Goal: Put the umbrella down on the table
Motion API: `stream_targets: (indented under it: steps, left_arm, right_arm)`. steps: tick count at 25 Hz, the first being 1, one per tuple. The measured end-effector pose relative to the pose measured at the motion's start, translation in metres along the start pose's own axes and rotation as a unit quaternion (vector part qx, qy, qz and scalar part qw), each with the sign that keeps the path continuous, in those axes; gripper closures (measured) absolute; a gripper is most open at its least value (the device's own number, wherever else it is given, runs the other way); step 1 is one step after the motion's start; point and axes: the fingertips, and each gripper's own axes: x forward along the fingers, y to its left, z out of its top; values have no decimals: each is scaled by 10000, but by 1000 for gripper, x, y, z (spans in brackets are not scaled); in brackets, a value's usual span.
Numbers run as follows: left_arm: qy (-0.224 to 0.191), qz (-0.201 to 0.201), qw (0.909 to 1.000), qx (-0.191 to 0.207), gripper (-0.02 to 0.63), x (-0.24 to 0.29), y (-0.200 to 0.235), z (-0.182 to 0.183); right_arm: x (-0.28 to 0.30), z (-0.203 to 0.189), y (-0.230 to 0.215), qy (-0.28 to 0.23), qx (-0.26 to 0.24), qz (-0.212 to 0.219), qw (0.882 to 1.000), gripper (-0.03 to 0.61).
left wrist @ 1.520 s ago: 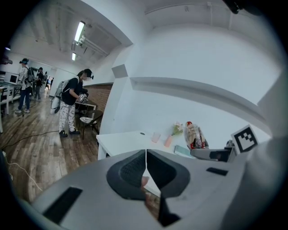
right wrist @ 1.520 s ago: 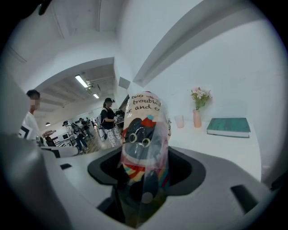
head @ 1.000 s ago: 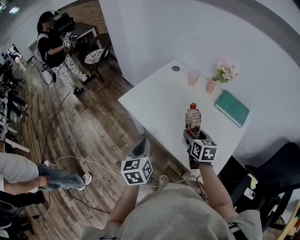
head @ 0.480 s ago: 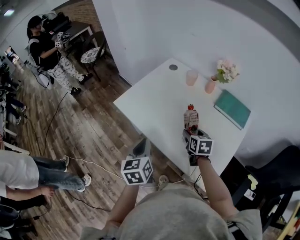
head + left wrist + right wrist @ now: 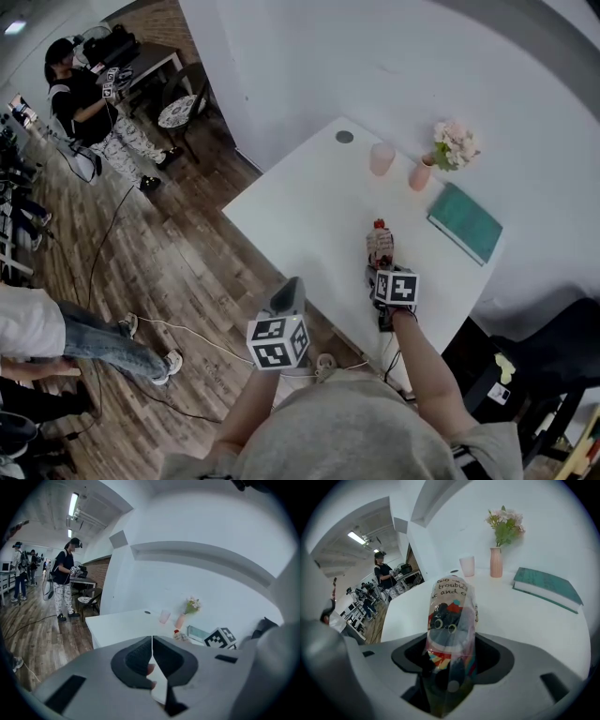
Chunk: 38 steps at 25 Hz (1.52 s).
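"Reporting on the right claw (image 5: 452,658) first: what does it carry?"

"My right claw is clamped on the umbrella (image 5: 451,616), with both jaws pressed against its near end. The umbrella is folded inside a clear printed sleeve, and its far end points towards the cup (image 5: 467,566)."

"Location of the umbrella?"

"Over the white table (image 5: 300,211), near the edge closest to me. The green book (image 5: 462,220) lies off to its right and the pink vase (image 5: 421,172) of flowers stands beyond. Whether the umbrella touches the tabletop I cannot tell."

"And the left claw (image 5: 152,654)?"

"Jaws together, nothing between them. I hold it off the table's near edge, above the wooden floor (image 5: 178,272), apart from the umbrella."

"Anything else?"

"A person (image 5: 80,94) stands by a dark desk far across the room."
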Motion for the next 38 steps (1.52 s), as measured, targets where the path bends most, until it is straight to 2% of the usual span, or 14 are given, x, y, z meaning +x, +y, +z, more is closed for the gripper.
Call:
stream_targets:
  steps: [9, 15, 21, 38]
  left_arm:
    - [-30, 4, 10000, -24, 603, 11, 3, 7]
    - [-84, 17, 9999, -64, 603, 10, 8, 11]
    - [-97, 4, 9999, -78, 603, 1, 8, 11]
    - [-186, -116, 9997, 65, 603, -46, -6, 5]
  right_arm:
    - [18, -7, -5, 453, -26, -173, 9988, 307]
    - [20, -7, -4, 463, -79, -206, 9987, 307]
    - [19, -7, -1, 446, -23, -47, 9990, 299]
    - [-47, 5, 8, -295, -12, -134, 9995, 282]
